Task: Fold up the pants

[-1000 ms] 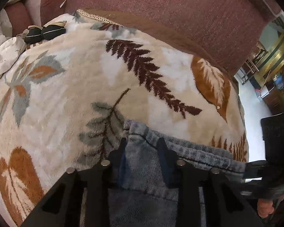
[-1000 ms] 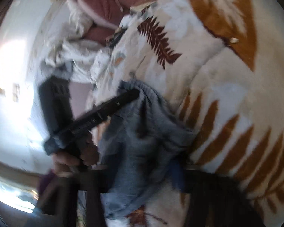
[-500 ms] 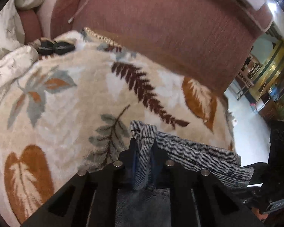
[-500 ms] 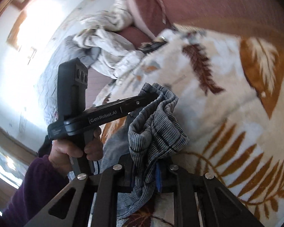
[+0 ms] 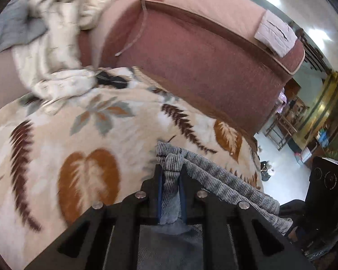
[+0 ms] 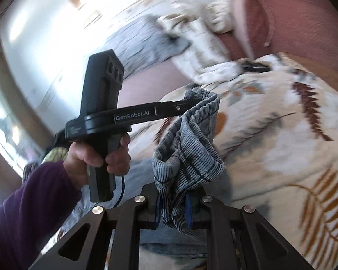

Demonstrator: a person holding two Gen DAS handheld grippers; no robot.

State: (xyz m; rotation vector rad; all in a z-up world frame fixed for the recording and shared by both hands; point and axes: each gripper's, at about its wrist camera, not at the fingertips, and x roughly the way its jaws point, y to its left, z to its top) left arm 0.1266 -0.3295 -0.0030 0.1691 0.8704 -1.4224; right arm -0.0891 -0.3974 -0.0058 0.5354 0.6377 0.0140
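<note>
A pair of grey-blue ribbed denim pants (image 5: 214,175) hangs lifted above a cream fleece blanket with brown and grey leaf prints (image 5: 83,139), spread over a dusty-pink upholstered sofa (image 5: 202,67). The left tongs (image 5: 170,186) are pressed together, pinching a bunched fold of the waistband. The right tongs (image 6: 173,204) pinch another bunch of the same waistband. A hand in a purple sleeve (image 6: 97,157) grips the left tool's black handle. Crumpled cream bedding (image 5: 54,45) lies beyond.
</note>
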